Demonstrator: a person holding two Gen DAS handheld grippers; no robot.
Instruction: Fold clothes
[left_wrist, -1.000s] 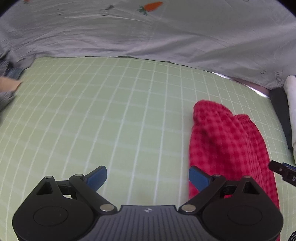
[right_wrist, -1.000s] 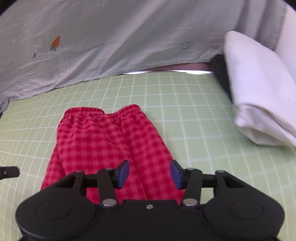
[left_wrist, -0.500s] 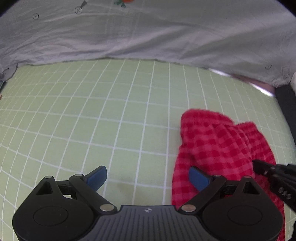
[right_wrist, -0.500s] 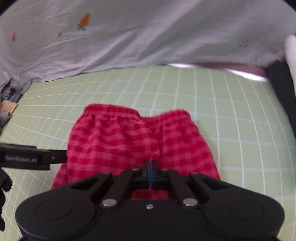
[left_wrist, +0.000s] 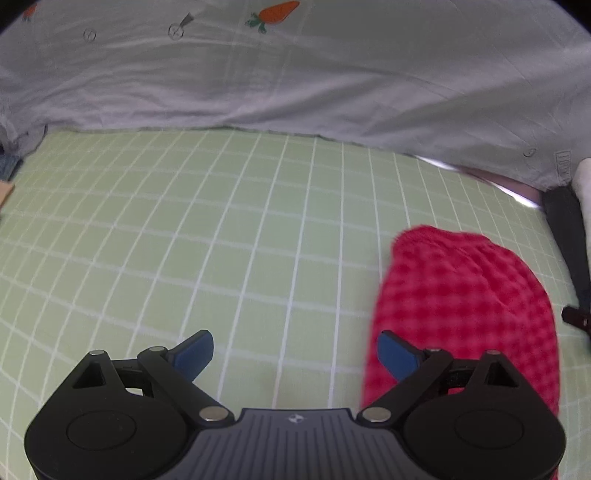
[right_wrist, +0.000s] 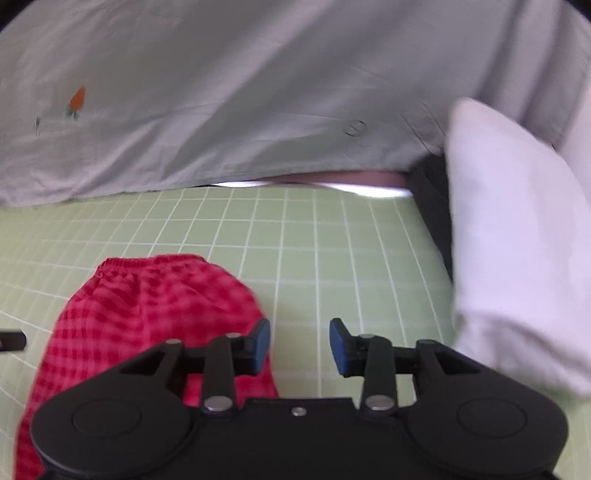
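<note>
A pair of red checked shorts (left_wrist: 465, 295) lies folded in half lengthwise on the green grid mat (left_wrist: 221, 240), waistband away from me; it also shows in the right wrist view (right_wrist: 147, 314). My left gripper (left_wrist: 293, 356) is open and empty over bare mat, with its right finger at the shorts' left edge. My right gripper (right_wrist: 299, 345) is open and empty, just right of the shorts' right edge, its left finger touching or just over the cloth.
A grey sheet with carrot prints (left_wrist: 295, 74) lies along the mat's far edge. A folded white cloth (right_wrist: 517, 258) on a dark item (right_wrist: 432, 206) sits at the right. The right gripper's tip (left_wrist: 576, 319) shows at the left wrist view's right edge.
The right gripper was shut on the shorts half a second ago; now it is open and has moved right, off the cloth. The shorts now lie narrower, folded over. The left gripper stayed open.
</note>
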